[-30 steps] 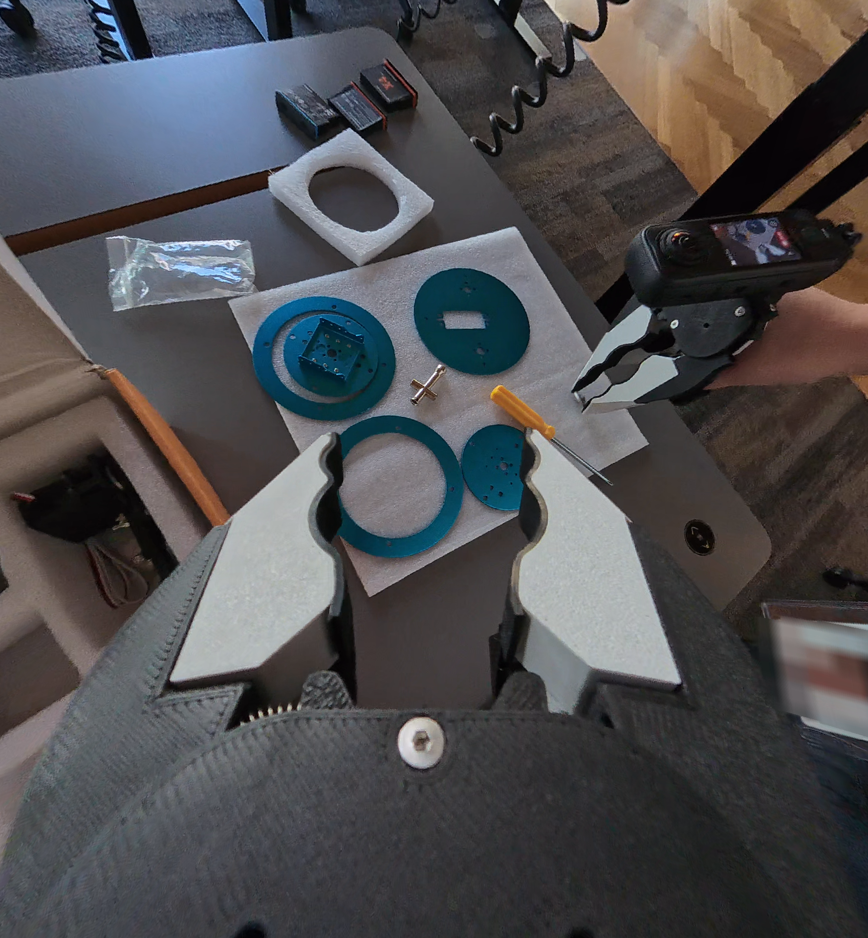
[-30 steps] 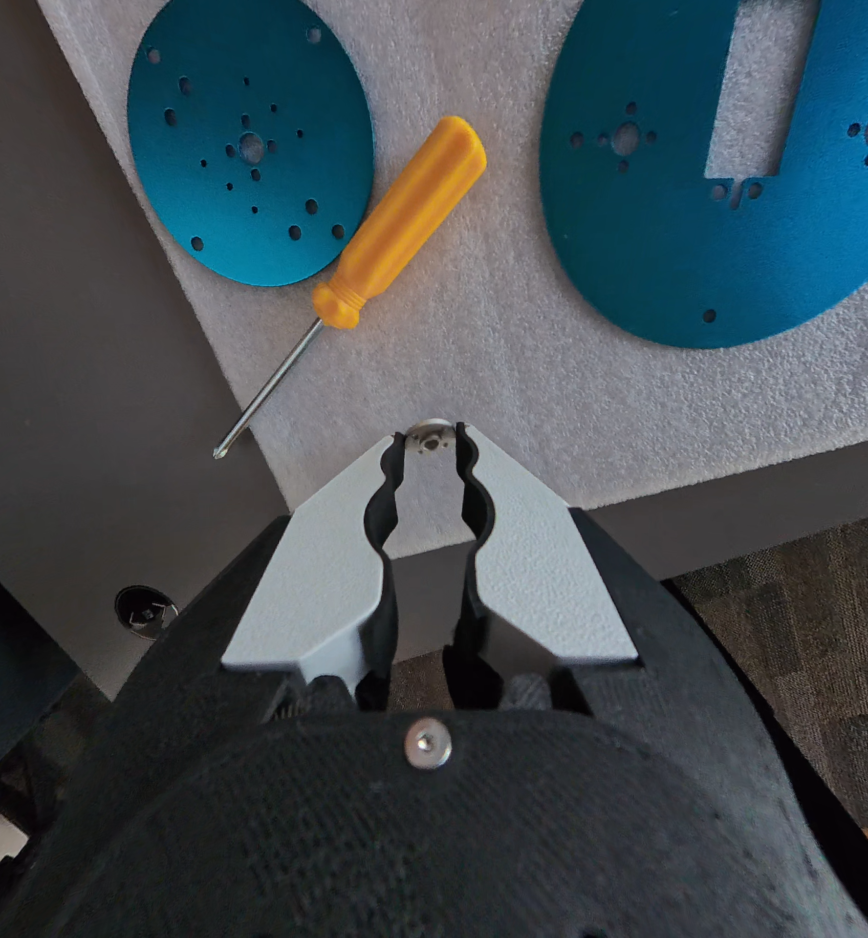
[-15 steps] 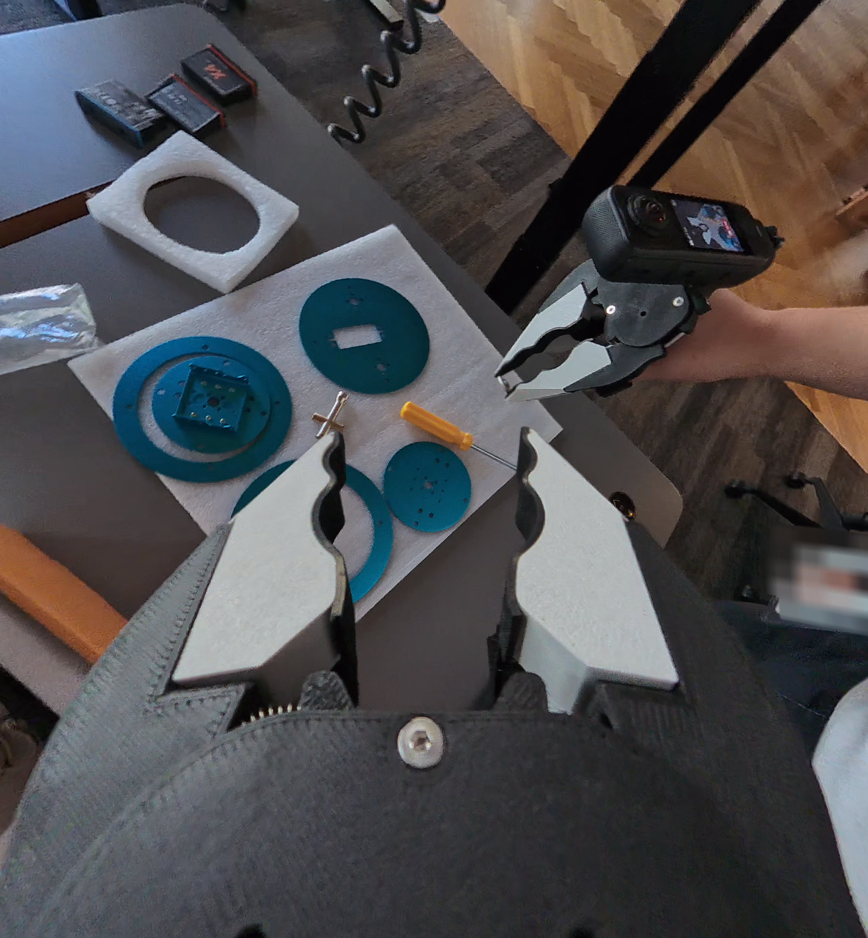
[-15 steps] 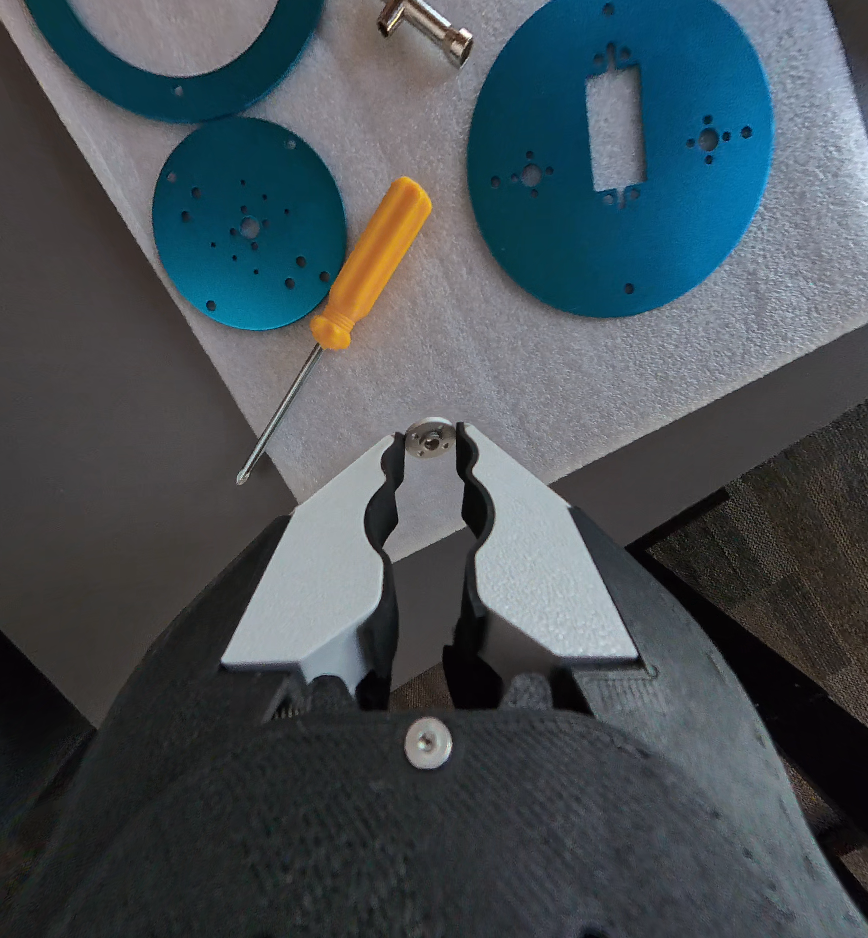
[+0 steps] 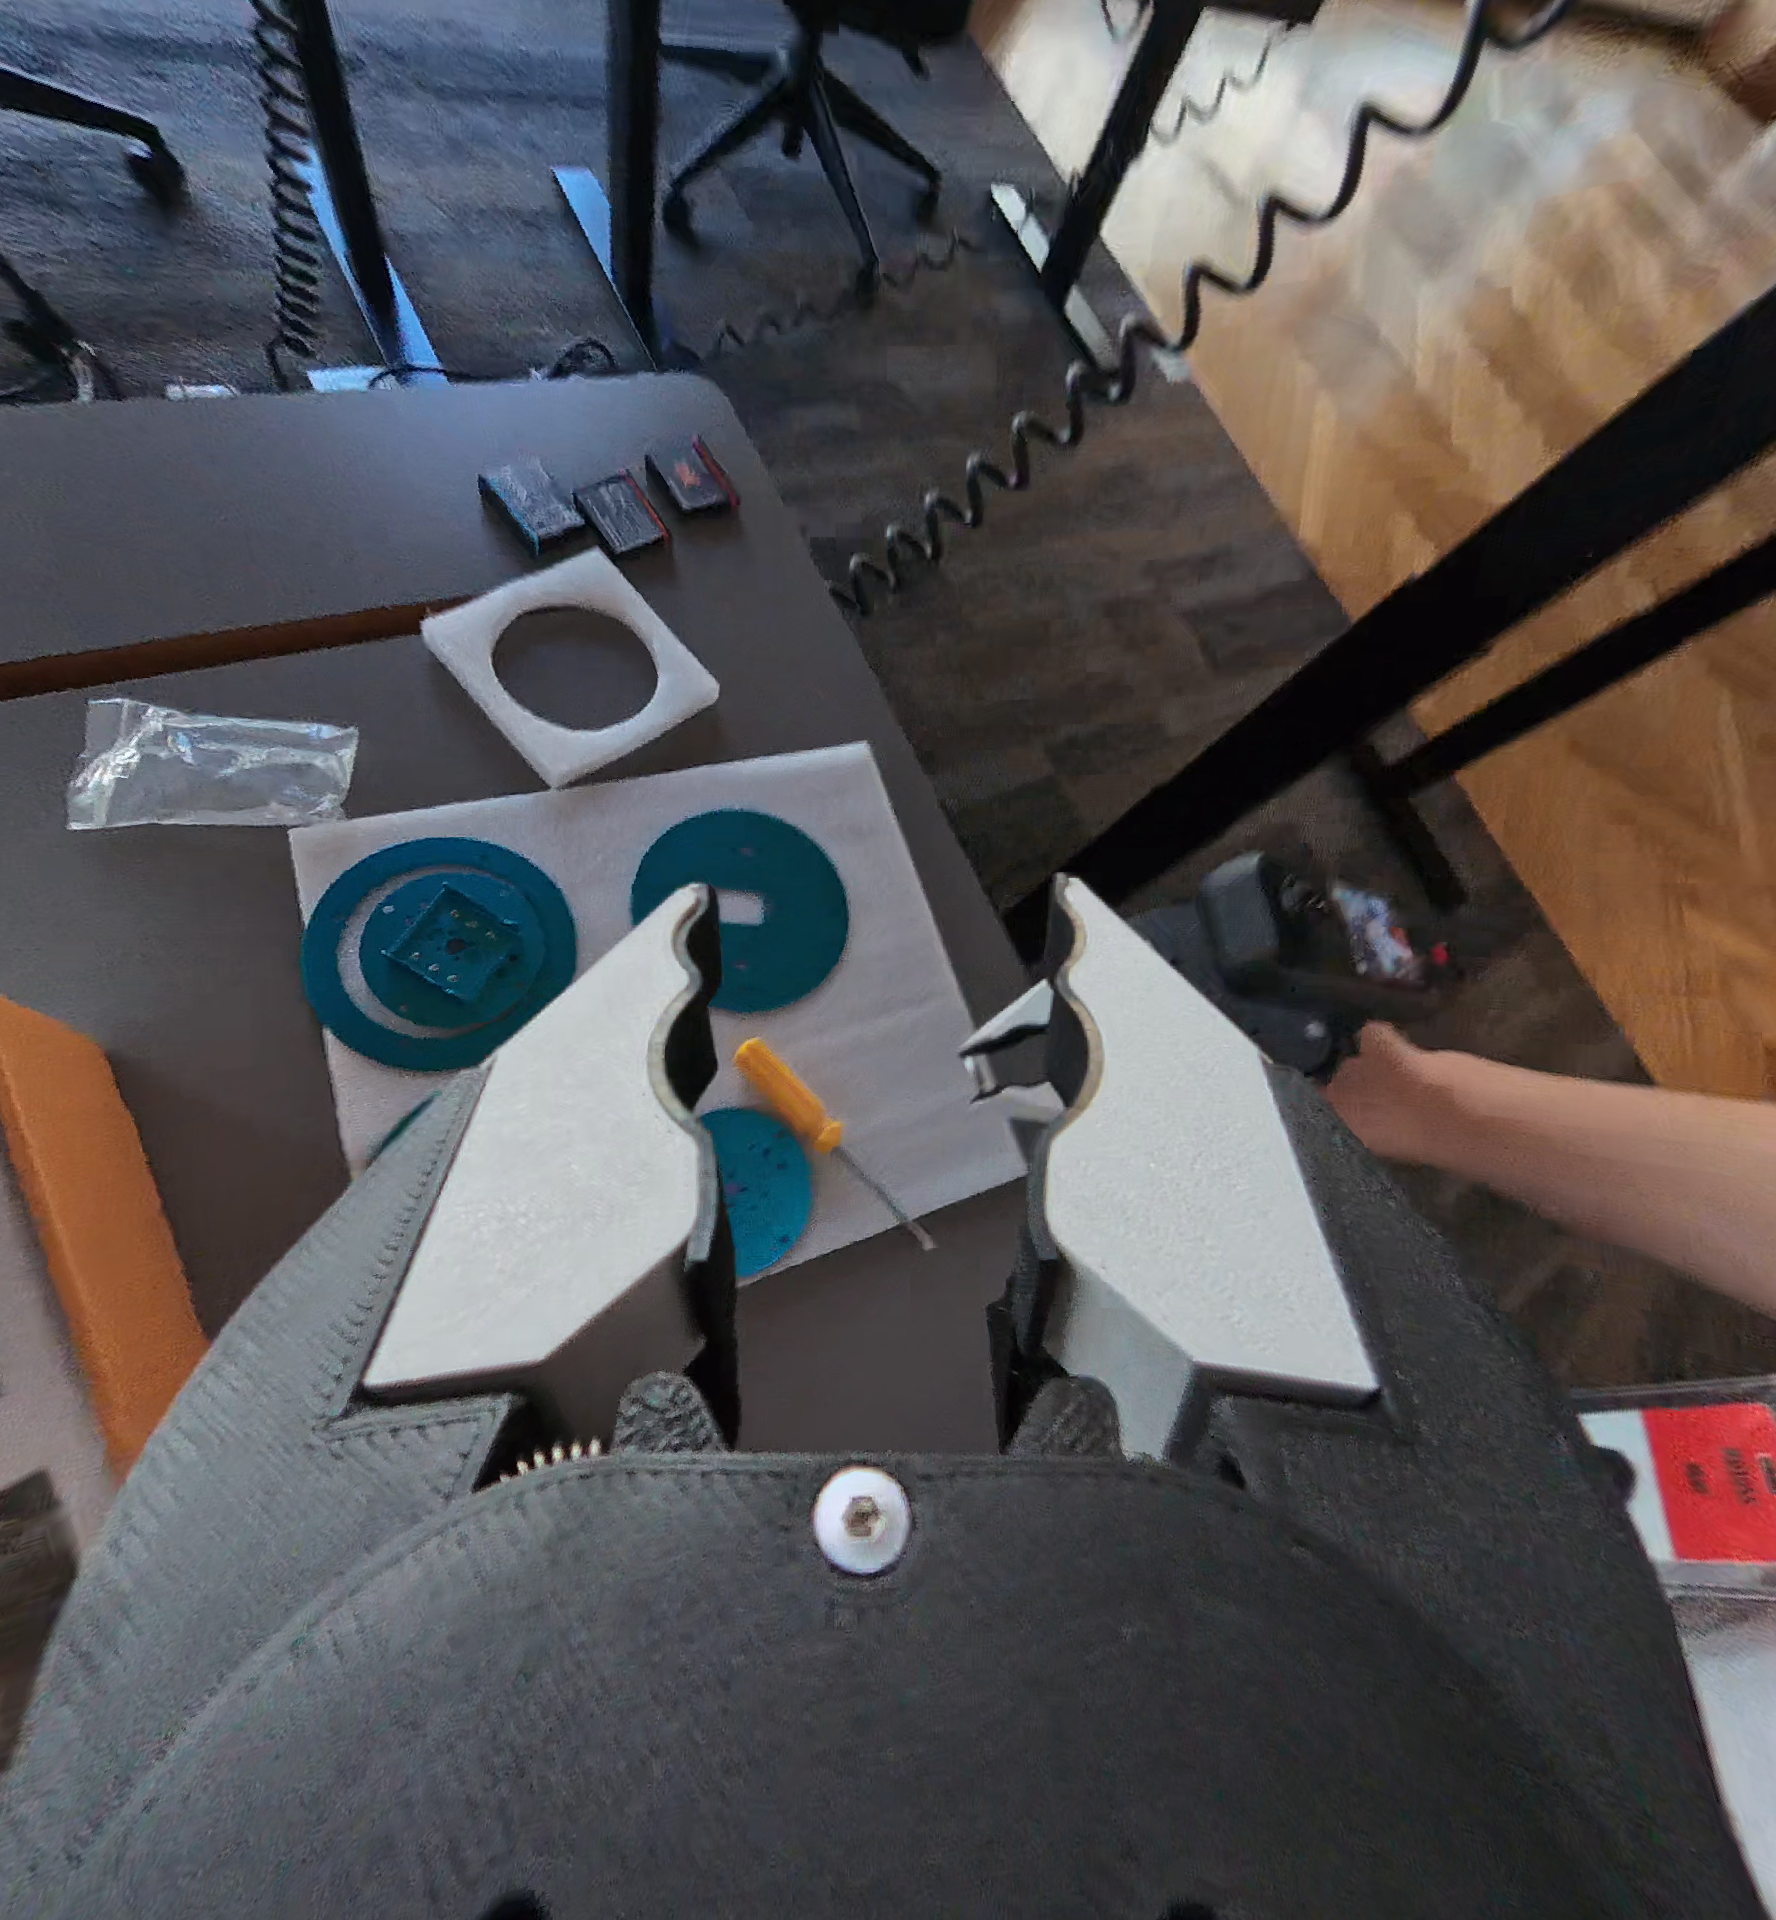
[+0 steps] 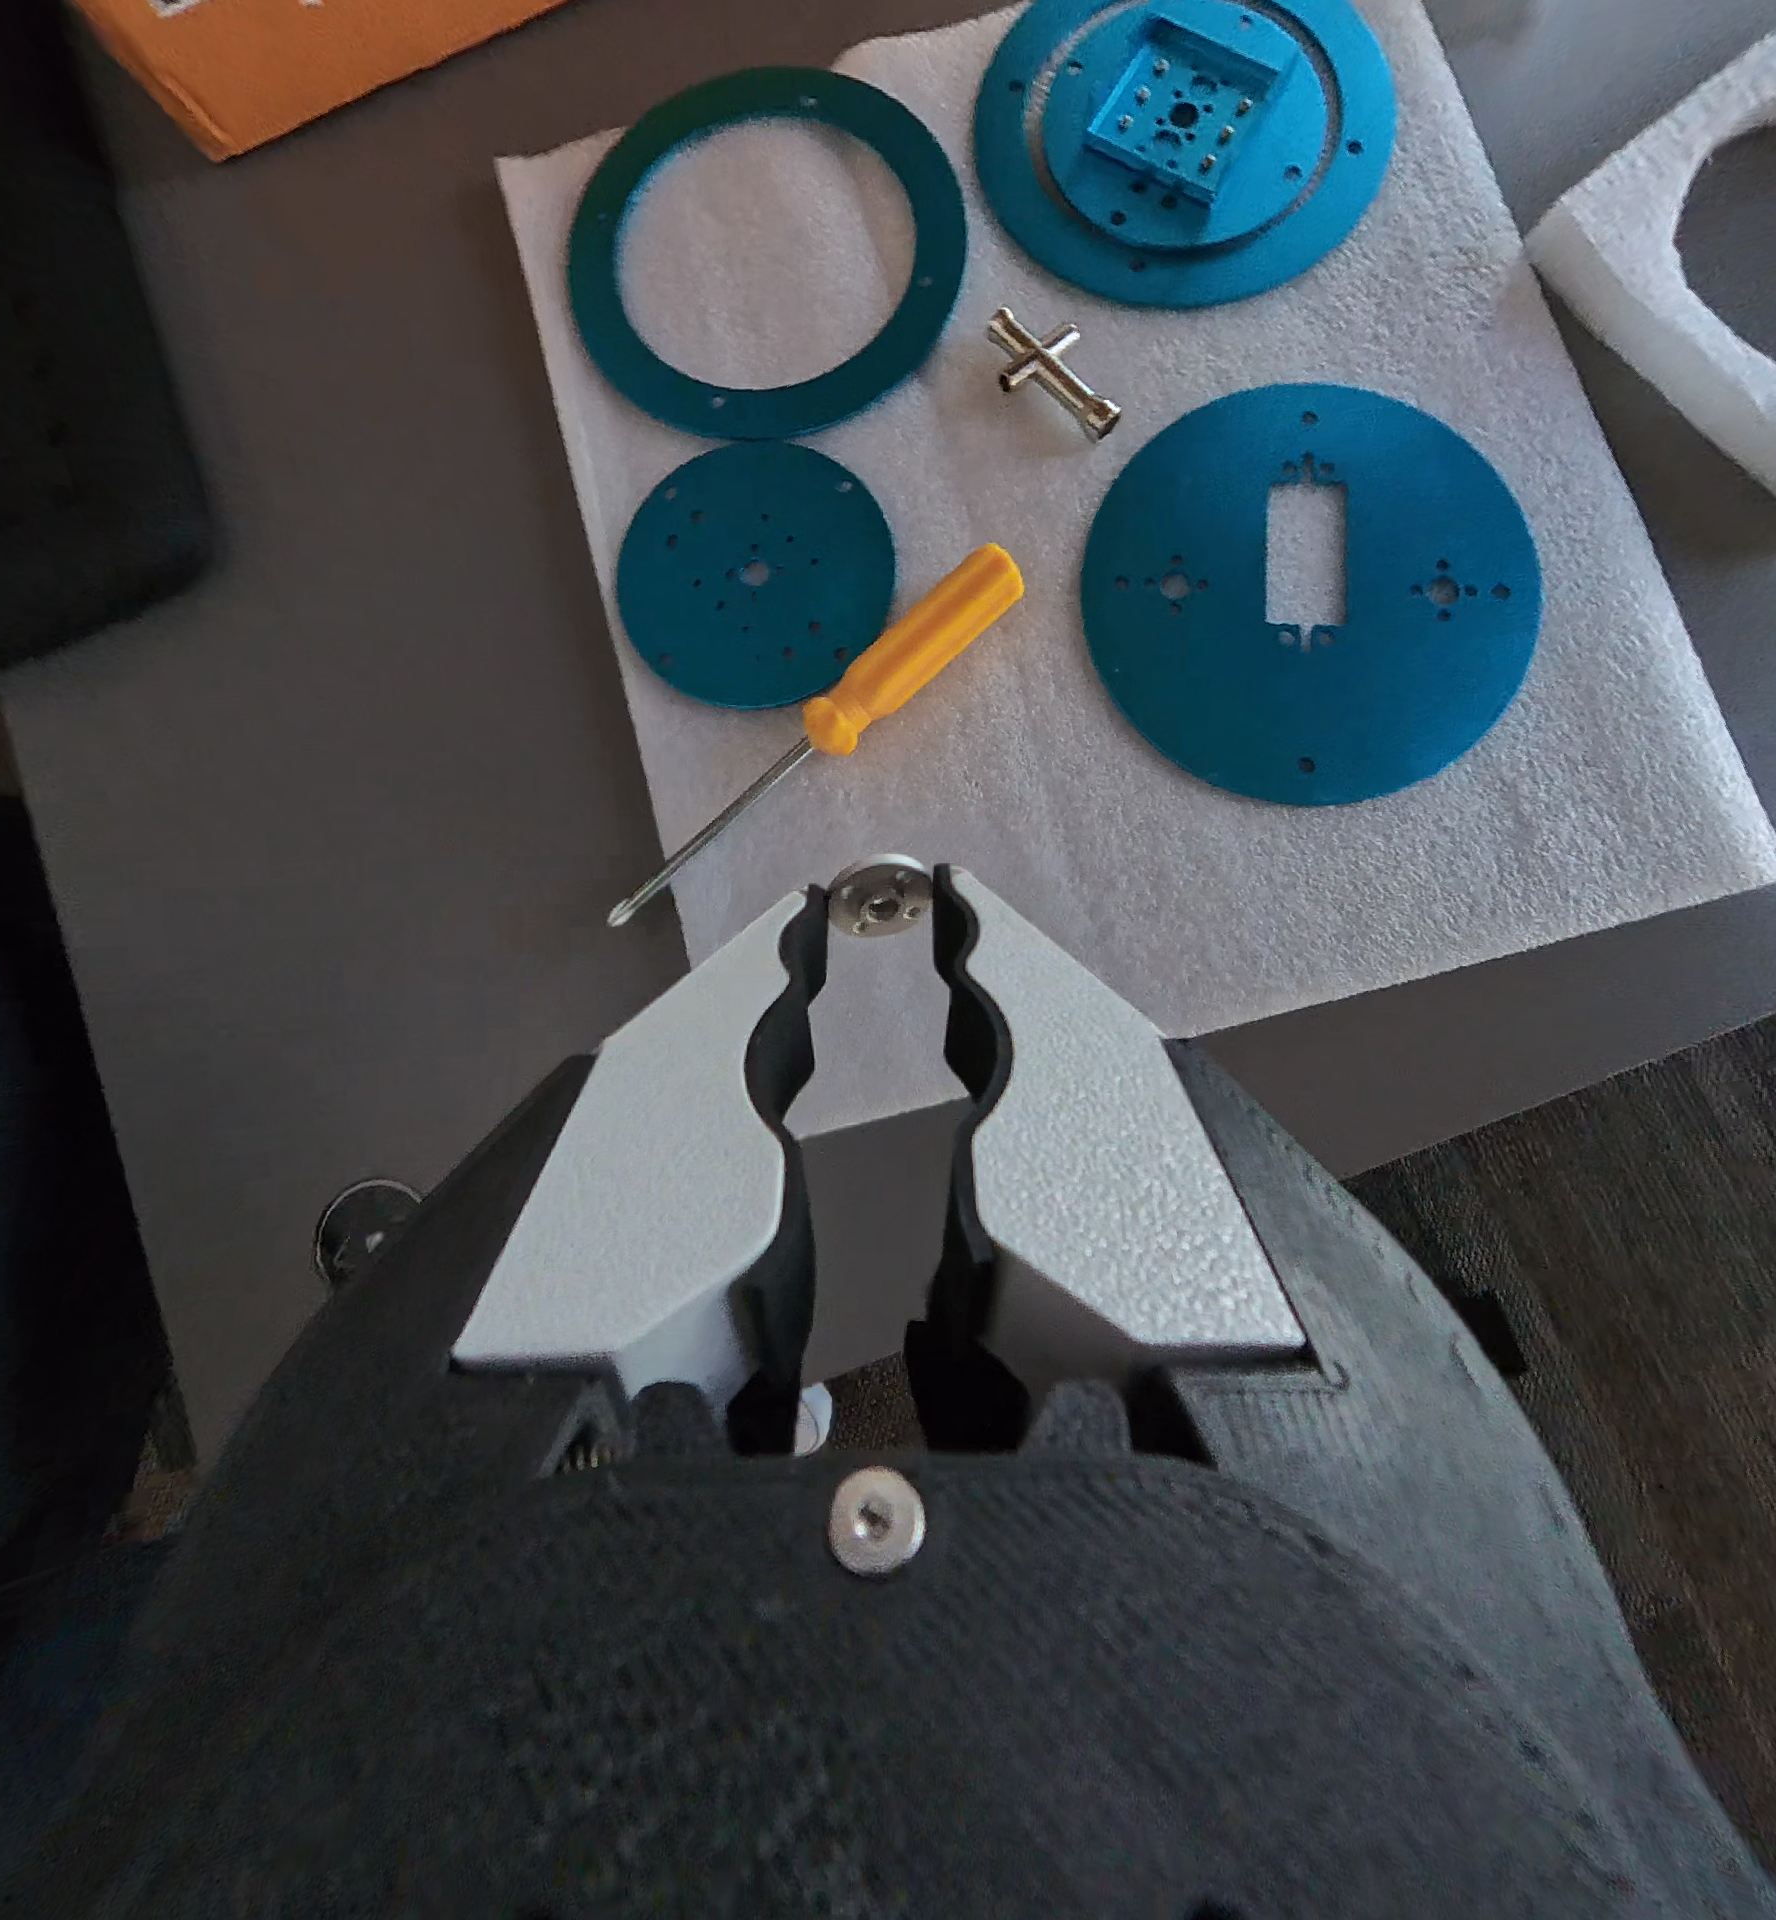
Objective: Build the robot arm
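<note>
My right gripper is shut on a small round silver metal hub, held at its tips above the near edge of a white foam sheet. On the sheet lie a yellow-handled screwdriver, a small blue perforated disc, a blue ring, a blue disc with a rectangular slot, a blue plate with a square block and a silver cross wrench. My left gripper is open and empty, high above the sheet. The right gripper shows partly behind its right finger.
A white foam frame with a round hole, a clear plastic bag and three small dark boxes lie farther back on the dark table. An orange-edged case stands at left. The table's right edge drops to carpet. Some 25 cm of space lies between my two pairs of fingers. My left tips are about 25 cm from the yellow-handled screwdriver, my right tips only 9 cm. My left wrist view looks at it from another angle.
My right gripper has lifted and drawn back with the silver hub, so more of the sheet shows. My left gripper has swung and risen, and the view now looks farther across the table.
</note>
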The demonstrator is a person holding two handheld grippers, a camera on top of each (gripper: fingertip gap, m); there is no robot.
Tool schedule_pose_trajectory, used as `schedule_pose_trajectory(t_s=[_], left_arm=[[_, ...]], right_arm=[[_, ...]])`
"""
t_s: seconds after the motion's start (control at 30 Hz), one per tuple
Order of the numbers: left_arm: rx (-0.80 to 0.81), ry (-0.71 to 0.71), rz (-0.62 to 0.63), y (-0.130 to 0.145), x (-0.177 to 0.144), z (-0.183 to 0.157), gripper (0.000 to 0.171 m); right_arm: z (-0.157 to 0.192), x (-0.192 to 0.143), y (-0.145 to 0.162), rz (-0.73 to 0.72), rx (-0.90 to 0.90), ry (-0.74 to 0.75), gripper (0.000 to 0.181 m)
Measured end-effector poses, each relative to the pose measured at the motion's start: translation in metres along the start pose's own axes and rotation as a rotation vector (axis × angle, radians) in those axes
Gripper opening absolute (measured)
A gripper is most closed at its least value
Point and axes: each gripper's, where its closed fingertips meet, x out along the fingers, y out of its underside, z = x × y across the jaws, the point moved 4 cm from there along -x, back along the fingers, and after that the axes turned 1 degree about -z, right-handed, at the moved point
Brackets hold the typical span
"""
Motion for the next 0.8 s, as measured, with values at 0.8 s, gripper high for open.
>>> schedule_pose_trajectory(t_s=[0.8], left_arm=[[-0.115,0.012,-0.158,-0.027,-0.044,-0.098,0.055]], right_arm=[[0.009,-0.087,-0.032,-0.520,0.084,-0.390,0.019]])
